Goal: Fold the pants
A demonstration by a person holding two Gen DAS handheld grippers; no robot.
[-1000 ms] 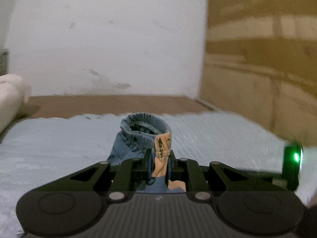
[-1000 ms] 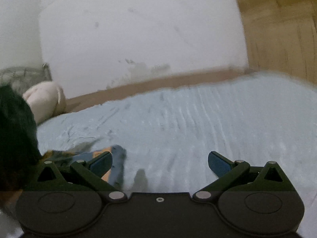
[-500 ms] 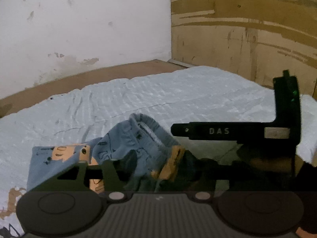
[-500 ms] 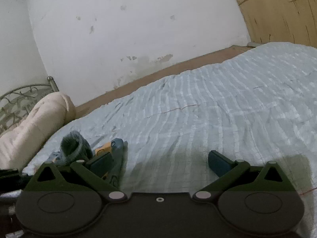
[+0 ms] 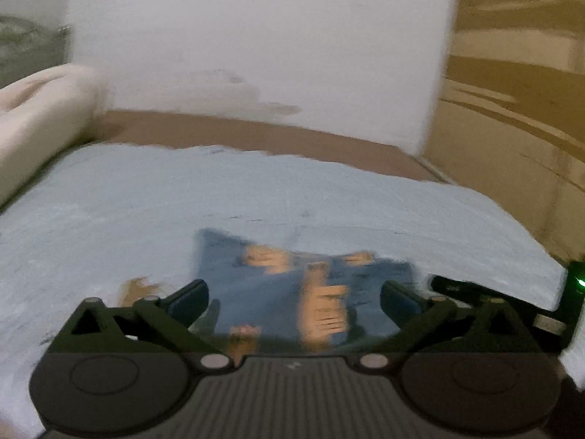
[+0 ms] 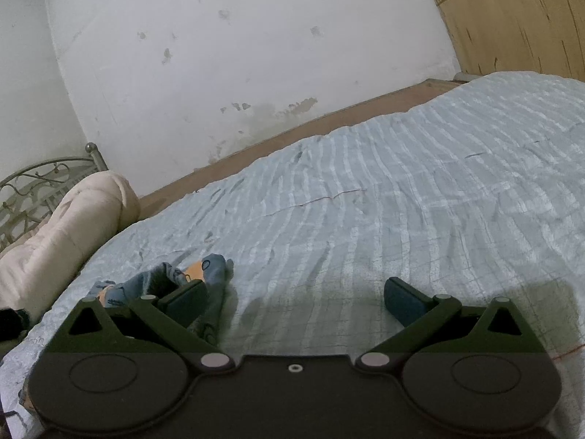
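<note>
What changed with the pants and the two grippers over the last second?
The left gripper let go: its jaws have just been opening, and the pants now lie on the bedspread, no pads pressing them. The right gripper stayed open over the cover.

pants [image 5: 270, 289]: blue, orange print | bedspread [image 6: 402, 190]: pale blue, ribbed | pillow [image 6: 62, 226]: cream | wall [image 6: 237, 55]: white, stained

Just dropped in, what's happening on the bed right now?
A person with a gripper in each hand is folding small blue pants with orange prints on a light blue bedspread. The left gripper has just been opening its jaws and now stands wide, with the pants lying on the bed between and beyond its fingers, not pinched. The right gripper is open too, holding nothing, the pants at its left finger.
</note>
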